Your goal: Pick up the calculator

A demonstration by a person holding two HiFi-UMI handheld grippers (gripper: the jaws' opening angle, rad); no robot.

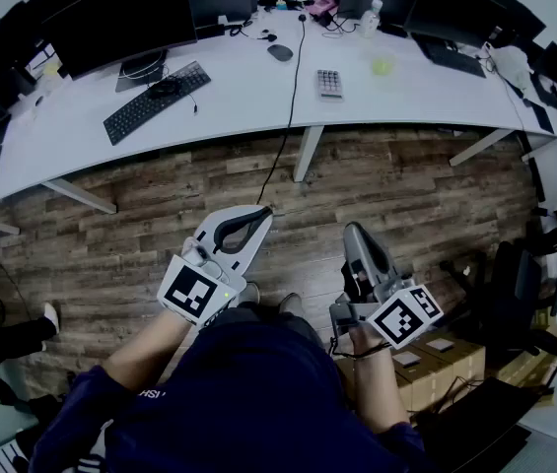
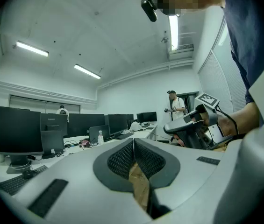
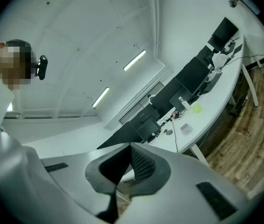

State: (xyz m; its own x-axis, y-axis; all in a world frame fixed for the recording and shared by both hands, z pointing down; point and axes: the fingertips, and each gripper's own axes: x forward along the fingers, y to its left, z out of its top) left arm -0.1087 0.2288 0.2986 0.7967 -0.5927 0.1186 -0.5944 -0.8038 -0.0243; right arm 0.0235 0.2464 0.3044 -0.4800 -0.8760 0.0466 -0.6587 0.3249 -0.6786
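The calculator (image 1: 329,83), small and grey with rows of keys, lies on the long white desk (image 1: 248,97) at the far side of the head view. It shows tiny in the right gripper view (image 3: 186,128). Both grippers hang over the wooden floor, well short of the desk. My left gripper (image 1: 263,213) is shut with nothing in it; in its own view its jaws (image 2: 133,141) meet tip to tip. The right gripper (image 1: 354,230) is also shut and empty, its pads (image 3: 141,164) closed together. It also appears in the left gripper view (image 2: 192,125).
On the desk are a black keyboard (image 1: 156,101), a mouse (image 1: 280,52), a green object (image 1: 382,65), a bottle (image 1: 370,18) and several monitors. A cable (image 1: 283,136) hangs to the floor. Cardboard boxes (image 1: 436,358) and a chair (image 1: 515,284) stand at right. A person (image 2: 174,105) stands far off.
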